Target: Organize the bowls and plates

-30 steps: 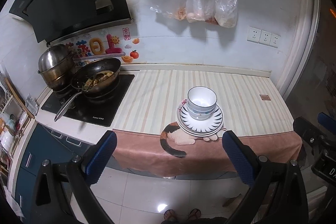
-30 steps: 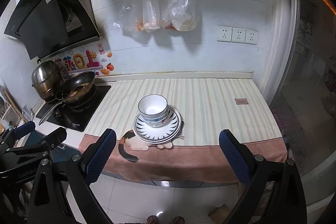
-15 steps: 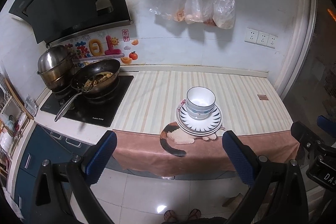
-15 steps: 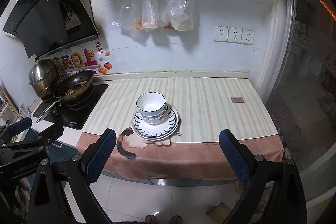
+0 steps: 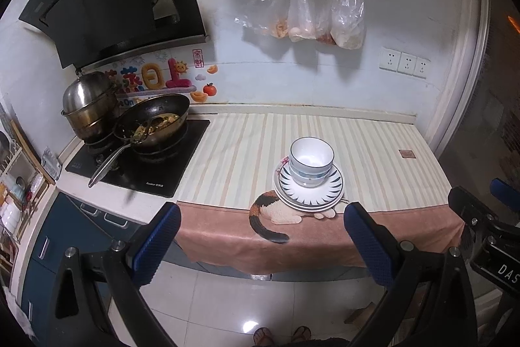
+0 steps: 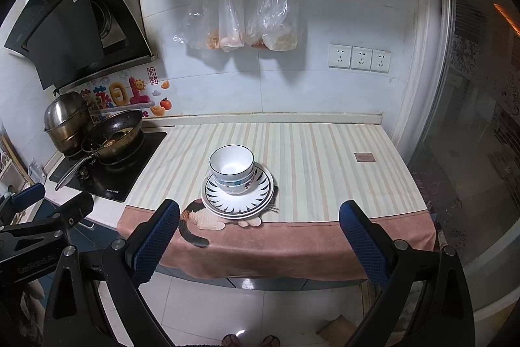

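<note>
White bowls with blue rims (image 5: 311, 160) (image 6: 231, 166) are nested on a stack of white plates with dark petal marks (image 5: 308, 194) (image 6: 238, 200), near the front edge of the striped counter cloth. My left gripper (image 5: 261, 241) is open and empty, held back from the counter over the floor. My right gripper (image 6: 260, 238) is also open and empty, back from the counter front. Each gripper shows at the edge of the other's view.
A hob (image 5: 139, 161) at the left carries a frying pan with food (image 5: 152, 124) and a steel pot (image 5: 86, 104). Plastic bags (image 6: 240, 21) hang on the wall above the counter. Wall sockets (image 6: 359, 57) are at the right. A glass door (image 6: 471, 119) bounds the right side.
Both grippers have drawn slightly back and away from the counter; the bowls and plates have not moved. Both stay open.
</note>
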A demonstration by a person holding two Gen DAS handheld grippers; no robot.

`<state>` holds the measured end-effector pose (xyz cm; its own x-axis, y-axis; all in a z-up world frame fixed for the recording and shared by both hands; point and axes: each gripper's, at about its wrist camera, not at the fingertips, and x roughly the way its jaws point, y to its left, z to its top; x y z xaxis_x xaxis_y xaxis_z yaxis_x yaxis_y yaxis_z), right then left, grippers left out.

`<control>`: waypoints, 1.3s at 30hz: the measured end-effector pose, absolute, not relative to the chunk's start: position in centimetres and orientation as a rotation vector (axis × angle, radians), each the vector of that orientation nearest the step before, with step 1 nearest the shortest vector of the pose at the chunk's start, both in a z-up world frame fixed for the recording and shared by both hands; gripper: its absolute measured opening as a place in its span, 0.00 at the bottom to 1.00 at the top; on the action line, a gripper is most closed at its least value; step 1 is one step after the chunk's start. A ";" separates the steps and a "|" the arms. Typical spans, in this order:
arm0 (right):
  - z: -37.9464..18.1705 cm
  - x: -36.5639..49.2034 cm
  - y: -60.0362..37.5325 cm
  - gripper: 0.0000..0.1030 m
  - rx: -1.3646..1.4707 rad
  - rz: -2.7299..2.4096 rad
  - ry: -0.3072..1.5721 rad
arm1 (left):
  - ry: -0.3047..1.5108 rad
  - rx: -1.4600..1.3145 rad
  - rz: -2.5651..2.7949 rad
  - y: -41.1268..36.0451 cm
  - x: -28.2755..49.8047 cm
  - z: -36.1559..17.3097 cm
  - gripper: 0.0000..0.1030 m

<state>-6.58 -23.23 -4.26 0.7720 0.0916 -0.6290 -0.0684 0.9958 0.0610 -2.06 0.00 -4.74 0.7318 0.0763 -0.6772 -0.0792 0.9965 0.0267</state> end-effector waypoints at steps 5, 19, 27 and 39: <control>-4.0 -6.4 -23.7 0.98 0.041 0.083 0.685 | 0.746 -0.003 0.087 0.0 -2.2 -4.8 1.00; -4.0 -5.5 -24.6 0.98 0.048 0.071 0.675 | 0.739 0.006 0.075 0.0 -2.3 -5.2 1.00; -4.2 -5.4 -24.8 0.98 0.052 0.067 0.673 | 0.737 0.007 0.074 0.0 -2.2 -5.2 1.00; -4.3 -5.2 -24.8 0.98 0.051 0.064 0.675 | 0.742 0.011 0.067 0.1 -1.8 -5.1 1.00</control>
